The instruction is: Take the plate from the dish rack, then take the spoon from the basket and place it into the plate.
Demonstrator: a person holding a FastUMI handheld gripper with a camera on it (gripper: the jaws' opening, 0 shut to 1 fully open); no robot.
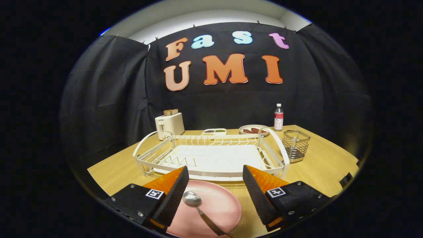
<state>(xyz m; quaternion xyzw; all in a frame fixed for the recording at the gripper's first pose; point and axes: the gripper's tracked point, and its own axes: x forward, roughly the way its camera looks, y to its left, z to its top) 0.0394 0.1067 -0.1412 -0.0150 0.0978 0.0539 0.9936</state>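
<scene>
Gripper at bottom centre of frame, fingers spread wide, nothing between the pads. Pink plate lies on the wooden table beneath them. Spoon rests in the plate (bowl close by the left finger, handle running toward lower right). White dish rack mid-frame just beyond. Wire basket to its right.

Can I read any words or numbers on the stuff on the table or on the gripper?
White toaster: tiny dark mark on its front, too small to read.
Clear bottle with red label: print too blurred to read.
Gripper, open above the round pink plate holding the metal spoon: square black-and-white pattern tags, no words.
Nothing readable there.
</scene>
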